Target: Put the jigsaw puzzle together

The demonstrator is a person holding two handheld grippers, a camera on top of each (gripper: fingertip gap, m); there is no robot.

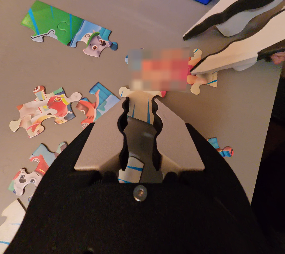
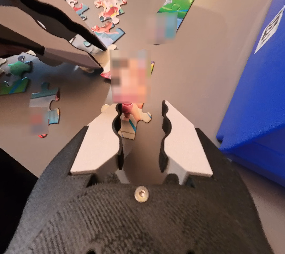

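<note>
My left gripper [image 1: 140,101] is shut on a white puzzle piece with blue lines [image 1: 140,107], its black pads against the piece's two sides, low over the grey table [image 1: 138,15]. It also shows in the right wrist view [image 2: 104,58], coming in from the upper left. My right gripper [image 2: 141,106] is open. Its left fingertip [image 2: 118,112] rests at a white piece with a pink figure [image 2: 132,120], and the right fingertip stands apart over bare table. In the left wrist view the right gripper [image 1: 187,55] reaches in from the upper right onto that piece [image 1: 195,79]. A blurred patch hides where the two pieces meet.
Loose puzzle pieces lie to the left: a joined green pair [image 1: 58,25], a red-dog piece [image 1: 46,110], an orange one [image 1: 95,107], and several nearer me. A blue box [image 2: 254,92] stands at the right. The table's edge [image 1: 262,138] runs close on the right.
</note>
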